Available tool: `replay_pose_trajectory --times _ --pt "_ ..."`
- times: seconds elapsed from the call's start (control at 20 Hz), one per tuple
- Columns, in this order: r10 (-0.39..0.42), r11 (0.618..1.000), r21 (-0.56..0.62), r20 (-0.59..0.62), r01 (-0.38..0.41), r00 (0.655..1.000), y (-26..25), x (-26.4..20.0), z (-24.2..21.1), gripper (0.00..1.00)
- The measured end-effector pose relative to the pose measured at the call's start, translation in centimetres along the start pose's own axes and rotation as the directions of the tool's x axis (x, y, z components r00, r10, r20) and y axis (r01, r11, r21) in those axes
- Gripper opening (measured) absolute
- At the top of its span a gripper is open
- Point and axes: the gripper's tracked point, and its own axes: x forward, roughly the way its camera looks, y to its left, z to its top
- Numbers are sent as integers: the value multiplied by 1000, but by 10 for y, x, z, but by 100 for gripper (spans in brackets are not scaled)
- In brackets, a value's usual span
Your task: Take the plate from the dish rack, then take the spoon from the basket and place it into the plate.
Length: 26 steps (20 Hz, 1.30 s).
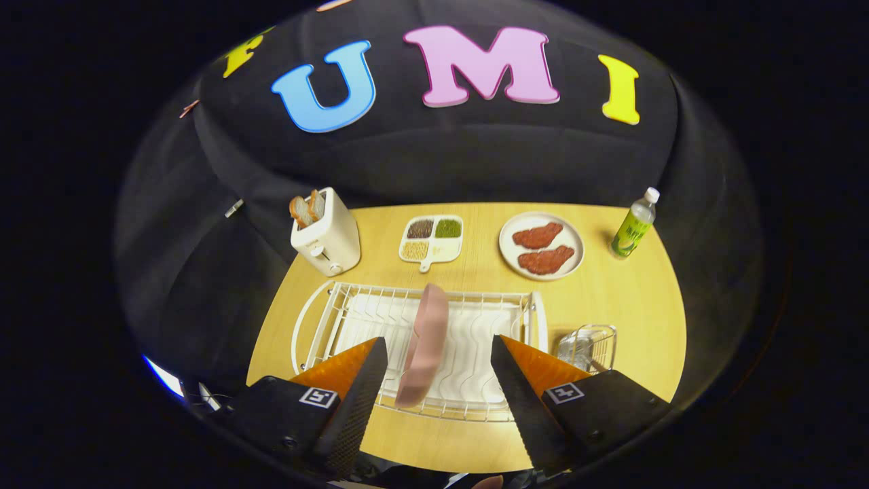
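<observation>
We hold the gripper (434, 353) above the near edge of the rack (319, 319), fingers spread wide and gripping nothing. The plate (426, 343) stands on edge in the rack, between the fingers and just ahead of the tips, its long axis running straight away from us, slightly nearer the left finger. We judge a straight push forward should bracket its rim. The basket (589, 348) sits just right of the rack, beyond the right finger; the spoon inside is too blurred to make out. Counts: one plate, one rack, one basket.
</observation>
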Motion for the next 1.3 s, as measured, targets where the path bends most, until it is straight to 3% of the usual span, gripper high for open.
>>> replay_pose_trajectory --times 0.25,0.45,0.55,0.6,0.65,0.85,1.0,1.1,1.3 --pt "-86 993 63 -206 101 975 1 64 -25 85" --pt "-184 980 16 -287 196 940 -12 94 -41 70" --pt "-229 971 -2 -303 239 925 -16 102 -46 54" --pt "-271 961 -26 -296 276 916 -25 101 -46 40" --pt "-274 960 -23 -296 280 915 -25 103 -45 34" --pt "-341 940 -131 -276 316 899 -21 93 -27 30" --pt "-424 885 -291 -177 364 888 -19 78 8 29" --pt "-407 877 -330 -122 350 905 -12 70 21 29" --pt "-253 957 -180 -123 229 960 -6 42 11 29"
